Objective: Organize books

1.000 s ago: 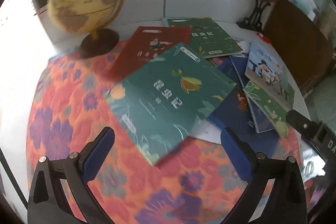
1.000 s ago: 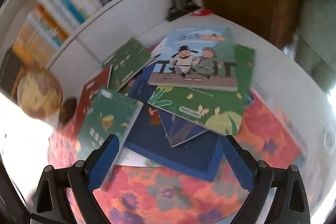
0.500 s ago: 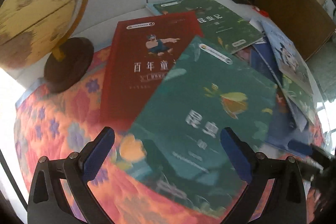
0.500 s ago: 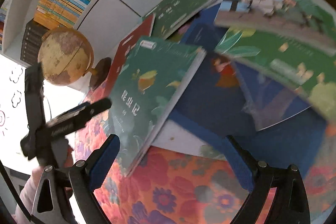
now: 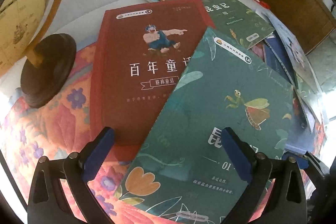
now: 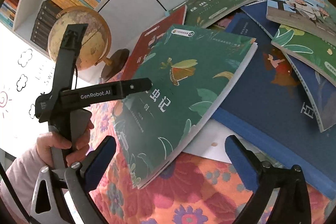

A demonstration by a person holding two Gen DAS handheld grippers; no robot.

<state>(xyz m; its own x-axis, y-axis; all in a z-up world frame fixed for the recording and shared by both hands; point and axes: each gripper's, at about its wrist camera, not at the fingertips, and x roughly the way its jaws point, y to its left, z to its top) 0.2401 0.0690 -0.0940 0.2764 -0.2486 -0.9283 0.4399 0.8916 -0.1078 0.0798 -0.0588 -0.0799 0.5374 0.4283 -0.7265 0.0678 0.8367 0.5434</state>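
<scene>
While fingers (image 5: 105, 140) gape, green book (image 5: 210, 119) tilts

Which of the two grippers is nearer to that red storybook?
The left gripper. Its open fingers sit at the near edge of the red storybook. The right gripper, also open, hangs farther off, beyond the teal insect book overlapping it.

Glossy paper green book (image 5: 220, 119), quilted floral cloth (image 5: 52, 129), dark turned-wood globe base (image 5: 48, 68).

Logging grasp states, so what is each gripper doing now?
Left gripper: open, over the green book.
Right gripper: open, holding nothing.
</scene>
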